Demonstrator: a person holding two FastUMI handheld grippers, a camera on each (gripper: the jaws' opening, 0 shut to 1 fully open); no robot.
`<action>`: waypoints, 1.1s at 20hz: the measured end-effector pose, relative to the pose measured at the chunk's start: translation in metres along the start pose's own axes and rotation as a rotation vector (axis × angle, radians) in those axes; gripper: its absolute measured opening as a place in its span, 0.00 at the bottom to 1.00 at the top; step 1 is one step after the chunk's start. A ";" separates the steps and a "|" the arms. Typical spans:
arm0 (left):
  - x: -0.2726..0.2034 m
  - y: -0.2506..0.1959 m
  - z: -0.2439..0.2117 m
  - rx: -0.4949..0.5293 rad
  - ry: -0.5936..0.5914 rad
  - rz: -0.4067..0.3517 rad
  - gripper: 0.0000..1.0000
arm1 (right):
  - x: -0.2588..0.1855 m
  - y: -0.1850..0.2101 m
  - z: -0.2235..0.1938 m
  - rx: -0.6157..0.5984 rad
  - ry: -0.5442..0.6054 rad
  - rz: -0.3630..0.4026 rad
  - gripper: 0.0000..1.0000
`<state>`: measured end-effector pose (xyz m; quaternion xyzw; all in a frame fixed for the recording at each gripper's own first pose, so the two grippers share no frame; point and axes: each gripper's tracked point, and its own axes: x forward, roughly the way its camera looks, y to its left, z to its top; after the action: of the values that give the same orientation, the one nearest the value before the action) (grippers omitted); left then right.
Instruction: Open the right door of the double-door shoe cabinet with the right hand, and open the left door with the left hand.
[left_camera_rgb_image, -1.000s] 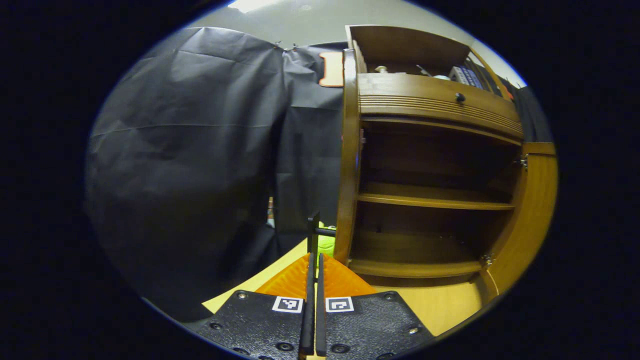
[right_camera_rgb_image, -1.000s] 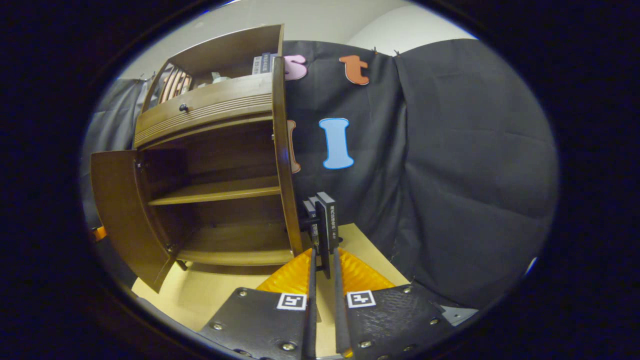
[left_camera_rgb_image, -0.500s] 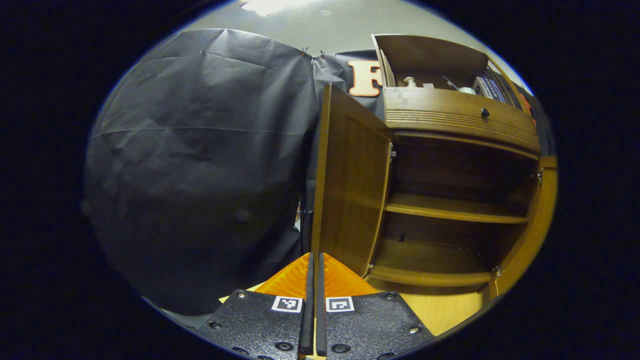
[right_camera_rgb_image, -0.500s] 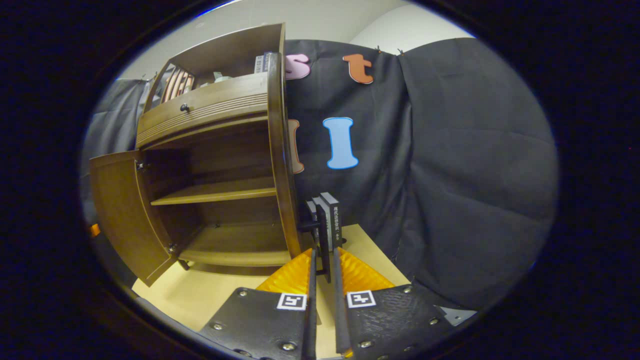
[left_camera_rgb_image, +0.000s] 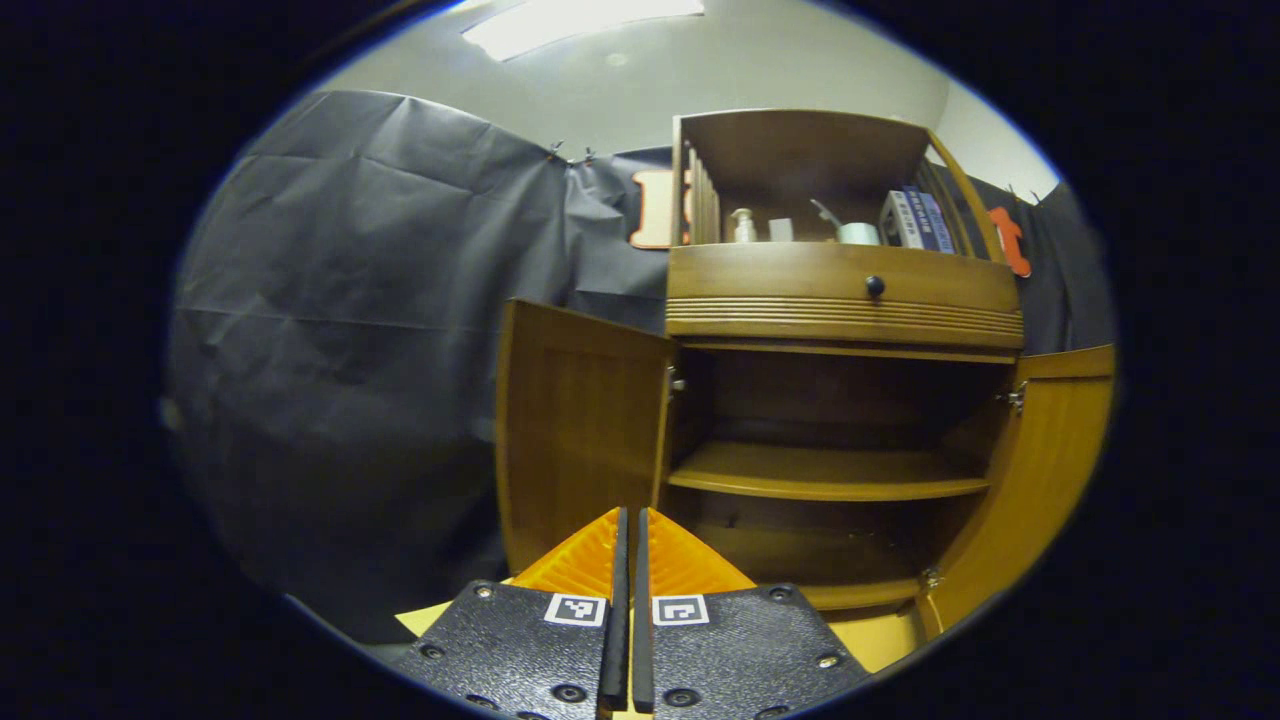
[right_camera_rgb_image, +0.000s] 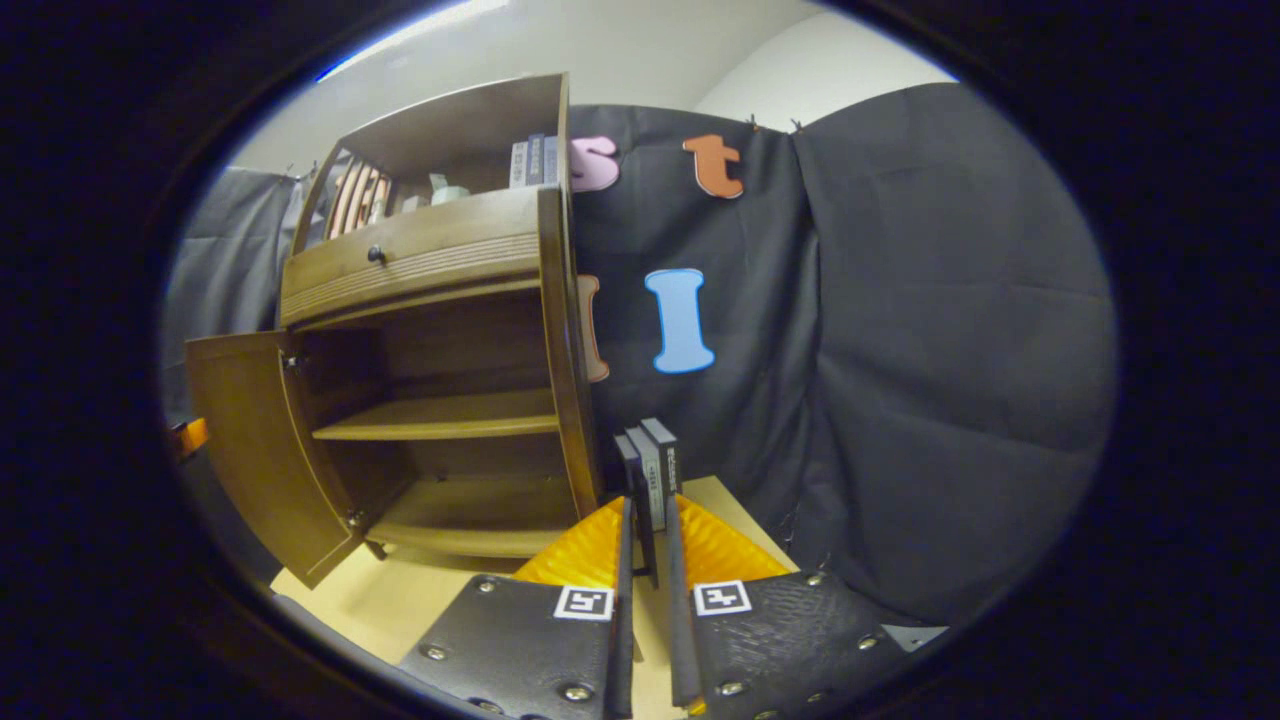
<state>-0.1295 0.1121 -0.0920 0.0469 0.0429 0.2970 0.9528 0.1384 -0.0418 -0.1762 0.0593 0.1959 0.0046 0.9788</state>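
Nearest you in the left gripper view, your left gripper (left_camera_rgb_image: 626, 545) has its jaws pressed together on nothing, and it sits clear of the cabinet, which suggests its pull is finished. In the right gripper view, your right gripper (right_camera_rgb_image: 645, 535) keeps its jaws narrowly parted, with a thin dark upright piece showing in the gap. I cannot tell whether the jaws press on it or whether it is the door's handle, so treat the grip as uncertain.

Just past the left jaws stands the left door (left_camera_rgb_image: 580, 430), swung wide on its hinges so its inner face looks toward you. The right door (left_camera_rgb_image: 1040, 470) is open too; in the right gripper view it appears edge-on (right_camera_rgb_image: 565, 350) just beyond your jaws, likely because you are lined up with its free edge.

Between the doors, the shoe cabinet (left_camera_rgb_image: 845, 310) shows bare shelves (left_camera_rgb_image: 825, 470) on the light wooden table (right_camera_rgb_image: 400, 595). A few dark books (right_camera_rgb_image: 655, 470) stand on the table just beside the right door.

Both doors look open, so the task seems essentially done.
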 end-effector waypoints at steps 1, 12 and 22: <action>0.004 -0.013 0.005 0.002 -0.006 -0.034 0.00 | -0.005 0.002 0.011 0.006 -0.019 0.000 0.15; 0.002 -0.166 0.070 -0.026 -0.056 -0.460 0.00 | -0.051 0.081 0.116 -0.023 -0.181 0.059 0.15; -0.015 -0.216 0.110 -0.079 -0.105 -0.688 0.60 | -0.060 0.153 0.137 -0.039 -0.233 0.101 0.41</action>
<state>-0.0081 -0.0804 -0.0069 0.0079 -0.0045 -0.0431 0.9990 0.1378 0.0921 -0.0103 0.0499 0.0777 0.0506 0.9944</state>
